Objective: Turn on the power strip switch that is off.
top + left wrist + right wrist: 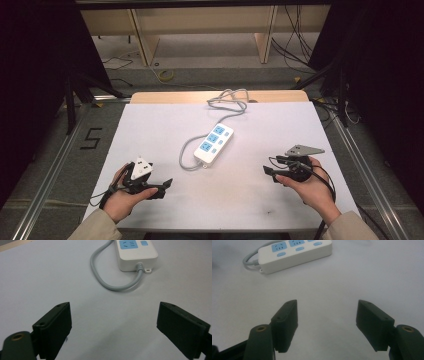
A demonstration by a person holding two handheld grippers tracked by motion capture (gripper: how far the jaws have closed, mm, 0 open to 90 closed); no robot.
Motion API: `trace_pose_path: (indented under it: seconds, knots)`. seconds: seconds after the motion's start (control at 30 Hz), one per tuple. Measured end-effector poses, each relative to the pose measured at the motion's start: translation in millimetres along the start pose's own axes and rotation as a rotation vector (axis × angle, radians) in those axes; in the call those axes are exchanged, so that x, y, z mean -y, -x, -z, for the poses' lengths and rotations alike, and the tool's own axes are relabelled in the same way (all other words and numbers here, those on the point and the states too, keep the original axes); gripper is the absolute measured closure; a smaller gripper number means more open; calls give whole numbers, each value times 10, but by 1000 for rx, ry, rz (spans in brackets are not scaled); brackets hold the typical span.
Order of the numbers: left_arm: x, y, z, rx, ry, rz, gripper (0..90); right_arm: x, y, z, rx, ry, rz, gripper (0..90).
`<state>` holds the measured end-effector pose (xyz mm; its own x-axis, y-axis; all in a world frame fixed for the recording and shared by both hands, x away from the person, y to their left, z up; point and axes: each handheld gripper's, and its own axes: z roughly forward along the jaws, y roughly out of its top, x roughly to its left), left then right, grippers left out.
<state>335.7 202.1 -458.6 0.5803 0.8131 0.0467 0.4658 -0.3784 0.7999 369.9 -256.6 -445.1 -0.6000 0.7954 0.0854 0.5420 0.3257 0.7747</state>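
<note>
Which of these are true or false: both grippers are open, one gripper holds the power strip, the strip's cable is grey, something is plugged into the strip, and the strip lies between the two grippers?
1. Both grippers are open. True: the left gripper and the right gripper each have their jaws wide apart with nothing between them.
2. One gripper holds the power strip. False: it lies on the table, apart from both.
3. The strip's cable is grey. True.
4. Something is plugged into the strip. False: its blue sockets are bare.
5. The strip lies between the two grippers. True: in the high view it sits mid-table, a little farther from the person than they are.
</note>
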Motion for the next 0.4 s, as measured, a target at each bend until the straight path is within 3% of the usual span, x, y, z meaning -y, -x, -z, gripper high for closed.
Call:
trace_pose_path:
  seconds: [0.4]
  knots:
    - [-11, 53, -23, 22, -14, -6, 127, 31, -10, 22, 1, 11, -2, 341]
